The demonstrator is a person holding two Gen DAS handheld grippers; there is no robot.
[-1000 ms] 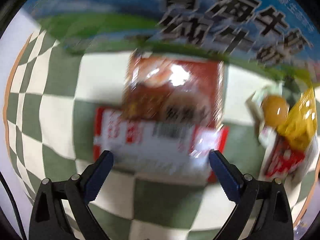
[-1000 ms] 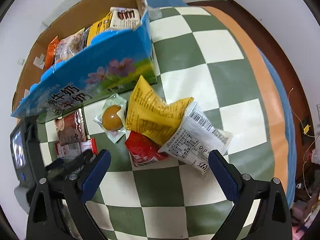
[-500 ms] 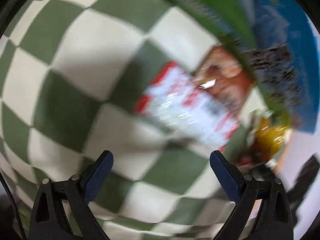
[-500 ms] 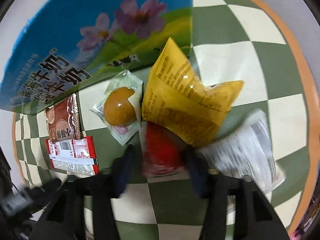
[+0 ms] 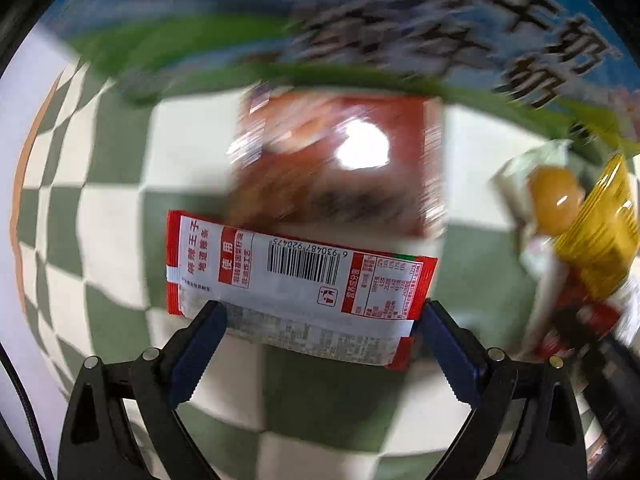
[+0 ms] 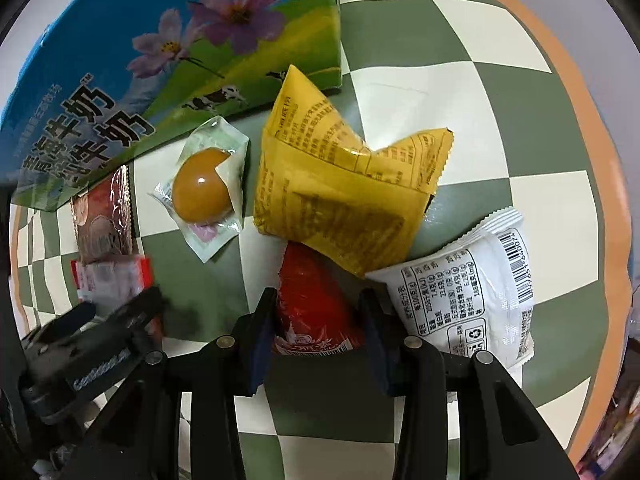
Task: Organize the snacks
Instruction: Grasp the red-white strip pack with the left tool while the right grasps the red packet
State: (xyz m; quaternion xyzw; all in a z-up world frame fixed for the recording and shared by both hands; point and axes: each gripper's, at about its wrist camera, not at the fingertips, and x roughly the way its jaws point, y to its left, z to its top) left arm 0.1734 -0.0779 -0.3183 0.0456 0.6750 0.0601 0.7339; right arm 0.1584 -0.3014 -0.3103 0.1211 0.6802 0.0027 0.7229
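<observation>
My left gripper is open, its blue pads at either end of a red-and-white snack packet lying flat on the checked cloth; that packet also shows in the right wrist view. A brown-red packet lies just beyond it. My right gripper is closed on the near end of a red snack pouch, which lies partly under a yellow bag. A wrapped braised egg lies to the left, and a white bag to the right.
A blue milk carton box stands behind the snacks, also seen blurred in the left wrist view. The green-and-white checked cloth has an orange border at right. The left gripper's body sits at the lower left of the right wrist view.
My right gripper moved down and closed on the red pouch. My left gripper swung away, then came back and dropped to straddle the red-and-white packet.
</observation>
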